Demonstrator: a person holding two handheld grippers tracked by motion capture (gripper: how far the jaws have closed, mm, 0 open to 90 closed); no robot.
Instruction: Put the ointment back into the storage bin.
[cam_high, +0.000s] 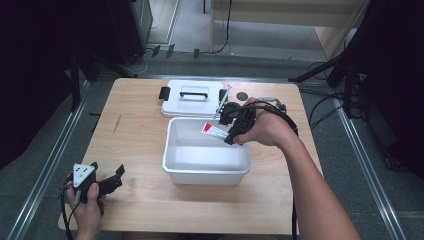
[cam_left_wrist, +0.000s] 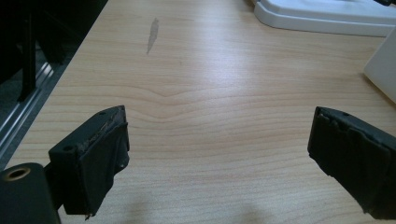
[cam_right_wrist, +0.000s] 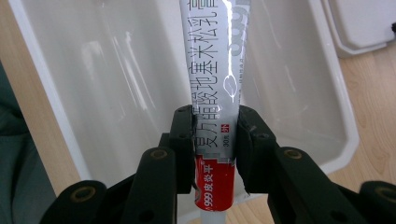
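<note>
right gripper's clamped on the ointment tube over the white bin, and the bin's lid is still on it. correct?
Not quite. The lid is off: in the high view it lies on the table behind the open white bin. The rest holds: the right gripper is shut on the ointment tube over the bin, as the right gripper view shows.

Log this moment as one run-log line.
right gripper: shut on ointment tube | tube: over open white bin | left gripper: open, resting on table | lid: behind bin
</note>
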